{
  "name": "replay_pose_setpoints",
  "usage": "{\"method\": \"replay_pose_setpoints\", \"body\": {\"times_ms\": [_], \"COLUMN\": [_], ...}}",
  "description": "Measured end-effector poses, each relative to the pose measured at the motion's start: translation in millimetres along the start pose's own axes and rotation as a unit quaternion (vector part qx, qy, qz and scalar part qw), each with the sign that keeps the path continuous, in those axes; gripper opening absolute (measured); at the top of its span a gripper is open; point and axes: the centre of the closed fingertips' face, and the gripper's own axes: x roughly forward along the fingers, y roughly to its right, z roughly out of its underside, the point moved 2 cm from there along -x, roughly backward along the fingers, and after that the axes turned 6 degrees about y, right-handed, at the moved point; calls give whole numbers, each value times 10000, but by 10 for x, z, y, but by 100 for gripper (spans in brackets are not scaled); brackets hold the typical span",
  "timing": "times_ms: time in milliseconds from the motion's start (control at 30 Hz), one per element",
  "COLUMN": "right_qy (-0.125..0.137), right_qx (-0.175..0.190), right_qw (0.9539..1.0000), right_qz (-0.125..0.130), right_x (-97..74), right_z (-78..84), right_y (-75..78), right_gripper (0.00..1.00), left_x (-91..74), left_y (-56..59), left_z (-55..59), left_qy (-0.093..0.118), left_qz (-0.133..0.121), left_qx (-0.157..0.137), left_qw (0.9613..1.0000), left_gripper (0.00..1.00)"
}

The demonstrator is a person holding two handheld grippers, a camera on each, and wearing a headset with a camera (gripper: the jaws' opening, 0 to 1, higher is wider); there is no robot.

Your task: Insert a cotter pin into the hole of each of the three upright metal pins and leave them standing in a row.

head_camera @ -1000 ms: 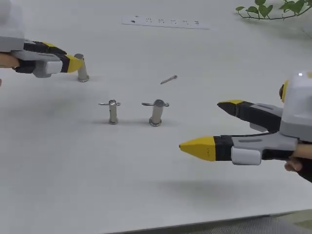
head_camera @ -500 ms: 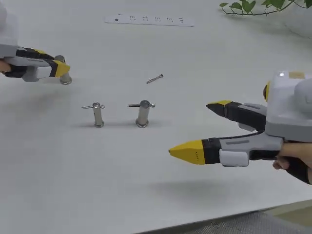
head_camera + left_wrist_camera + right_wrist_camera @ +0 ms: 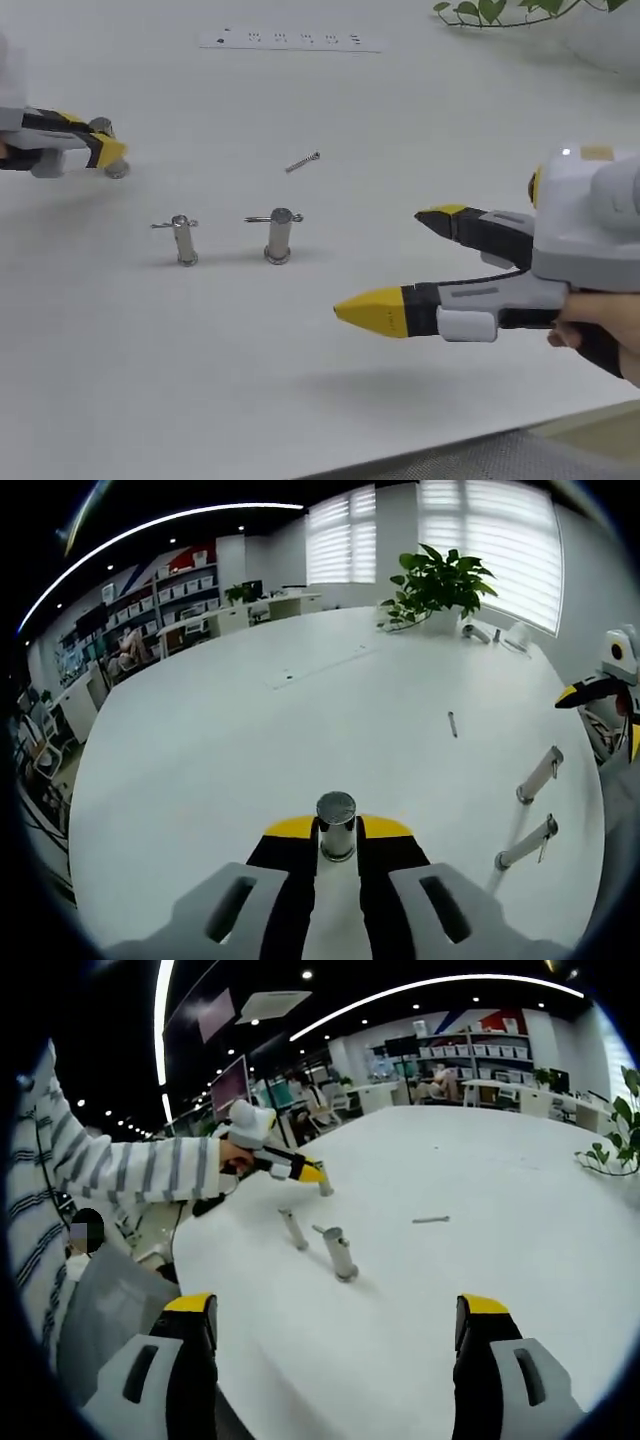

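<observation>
1. Step in hand: the last of 3, I'd say. The first pin (image 3: pixel 184 240) & second pin (image 3: pixel 278 237) stand side by side mid-table (image 3: pixel 300 390), each w/ a cotter pin already through its top.
2. The third pin (image 3: pixel 336 825) has no cotter pin in it and is well apart from the other two, off to their left in the head view.
3. Left gripper (image 3: pixel 337 832): jaws narrow, clamped either side of the third pin just below its head, pin upright. Can't tell if its base touches the table.
4. The loose cotter pin (image 3: pixel 301 162) lies flat on the table beyond the second pin, touching nothing.
5. Right gripper (image 3: pixel 377 262): jaws wide apart, nothing between them. It hovers over the table, near side, right of the standing pair.
6. Next move, prob.: the right gripper goes to the loose cotter pin and pinches it near one end. It's thin & flat on the table, so it could slip. The cotter pin then goes through the third pin's hole while the left gripper steadies the pin, and that pin has to be set in line w/ the other 2.
</observation>
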Motion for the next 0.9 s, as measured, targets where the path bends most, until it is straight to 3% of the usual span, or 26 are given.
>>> {"method": "replay_pose_setpoints", "body": {"times_ms": [167,400,567,667,800,900], "right_qy": [-83,-101,-139,-136,-121,-97], "right_qx": [-28,4,-25,-5,24,-6], "right_qw": [9999,9999,9999,9999,9999,9999], "right_qz": [-52,-34,3,11,-26,-49], "right_x": [-10,-41,-76,-83,-80,-76], "right_z": [51,87,107,112,113,99], "right_y": [-9,4,26,28,10,-7], "right_gripper": [100,100,100,100,100,100], "left_x": [39,61,89,93,103,111], "left_y": [-42,-100,-167,-177,-206,-225], "left_z": [-12,9,23,32,44,50], "left_qy": [2,-4,-23,-39,-15,-34], "left_qz": [-90,-179,-290,-297,-369,-397], "left_qx": [-16,-381,-426,-263,-380,-264], "left_qw": [10000,9991,9987,9992,9986,9989], "left_gripper": [12,12,12,11,11,11]}}
